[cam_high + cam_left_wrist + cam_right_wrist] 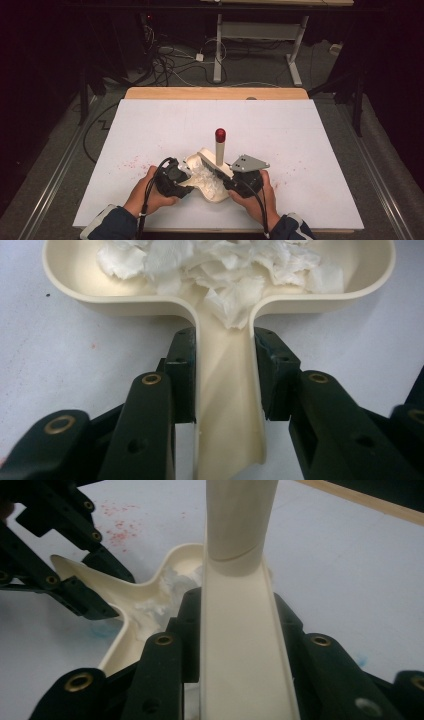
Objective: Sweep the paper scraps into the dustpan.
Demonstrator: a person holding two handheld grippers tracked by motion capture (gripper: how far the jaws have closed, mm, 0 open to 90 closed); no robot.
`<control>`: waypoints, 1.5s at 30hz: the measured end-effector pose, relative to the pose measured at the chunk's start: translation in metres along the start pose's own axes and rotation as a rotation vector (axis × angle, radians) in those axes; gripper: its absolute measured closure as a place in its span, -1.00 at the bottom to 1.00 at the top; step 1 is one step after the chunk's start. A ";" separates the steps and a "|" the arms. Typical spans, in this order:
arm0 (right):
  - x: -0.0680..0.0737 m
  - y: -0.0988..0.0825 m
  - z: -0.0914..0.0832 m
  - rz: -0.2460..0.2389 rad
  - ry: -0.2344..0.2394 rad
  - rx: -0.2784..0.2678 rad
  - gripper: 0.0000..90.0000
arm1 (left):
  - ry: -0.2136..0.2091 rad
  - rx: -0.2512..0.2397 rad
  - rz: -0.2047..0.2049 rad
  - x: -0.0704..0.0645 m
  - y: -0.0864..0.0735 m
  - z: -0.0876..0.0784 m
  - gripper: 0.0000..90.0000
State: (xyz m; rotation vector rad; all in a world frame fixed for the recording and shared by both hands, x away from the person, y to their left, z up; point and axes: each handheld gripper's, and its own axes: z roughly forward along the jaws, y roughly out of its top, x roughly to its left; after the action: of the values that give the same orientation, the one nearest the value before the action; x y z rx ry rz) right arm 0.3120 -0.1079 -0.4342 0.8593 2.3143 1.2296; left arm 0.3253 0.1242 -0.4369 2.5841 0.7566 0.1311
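A cream dustpan (216,194) lies on the white table near the front edge, with torn white paper scraps (204,177) piled in it. My left gripper (181,181) is shut on the dustpan's handle (227,405); the pads (184,365) press on both of its sides. The scraps (220,265) fill the dustpan's tray (125,302) ahead. My right gripper (235,181) is shut on a cream brush (240,630). The brush handle (220,150) rises over the pan and ends in a red cap (220,134). Its dark bristles (211,164) rest at the pan.
Red specks (131,162) dot the white table sheet (300,130) left of the pan. A wooden edge (215,93) runs along the far side. Beyond it are floor cables (170,60) and the white legs (218,50) of another table.
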 end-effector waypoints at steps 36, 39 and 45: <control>-0.028 0.002 -0.033 -0.036 -0.042 -0.098 0.48 | 0.075 -0.065 -0.119 0.024 -0.020 -0.005 0.41; -0.031 0.002 -0.037 -0.039 -0.048 -0.100 0.48 | 0.083 -0.070 -0.136 0.027 -0.025 -0.007 0.41; -0.034 0.001 -0.040 -0.042 -0.039 -0.092 0.49 | 0.101 -0.078 -0.163 0.032 -0.032 -0.011 0.41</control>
State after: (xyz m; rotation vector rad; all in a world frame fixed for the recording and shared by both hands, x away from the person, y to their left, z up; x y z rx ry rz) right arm 0.3145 -0.1546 -0.4096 0.7923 2.2149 1.2794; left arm 0.3348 0.1697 -0.4421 2.4454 0.9751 0.2369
